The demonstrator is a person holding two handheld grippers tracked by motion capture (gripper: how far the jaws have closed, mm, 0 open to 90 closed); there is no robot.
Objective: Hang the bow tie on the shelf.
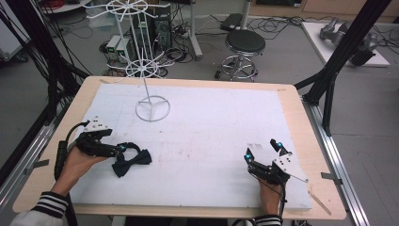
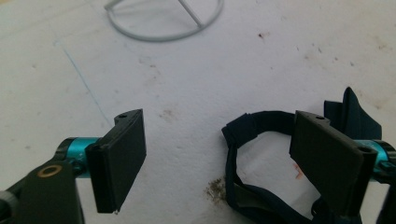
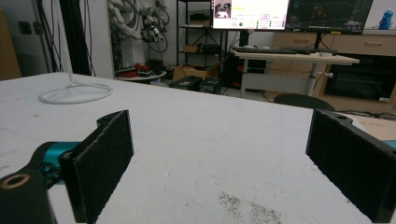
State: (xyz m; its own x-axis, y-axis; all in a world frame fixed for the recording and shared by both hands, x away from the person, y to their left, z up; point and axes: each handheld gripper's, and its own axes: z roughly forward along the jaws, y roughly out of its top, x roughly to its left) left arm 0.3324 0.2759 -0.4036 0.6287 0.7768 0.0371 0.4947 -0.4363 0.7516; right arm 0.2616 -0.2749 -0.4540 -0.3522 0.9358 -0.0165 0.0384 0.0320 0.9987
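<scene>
Bow tie [image 1: 131, 160], dark navy, lies on the white-covered desk [image 1: 211, 136] near its left front, wings stretched toward the desk's middle, strap loop turned to the left gripper [image 1: 123, 148]. That gripper stands wide open with nothing pressed; in the left gripper view its right-hand pad sits over the strap loop [image 2: 252, 140]. The right gripper [image 1: 263, 149], also open and empty, rests well apart. The left hand is clearly nearer.

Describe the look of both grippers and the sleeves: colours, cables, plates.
Left gripper and right gripper match: black bodies, teal joints, flat black pads, each topped by a grey three-cornered plate. A black cable trails from the left. Both sleeves have black-and-white striped cuffs.
</scene>
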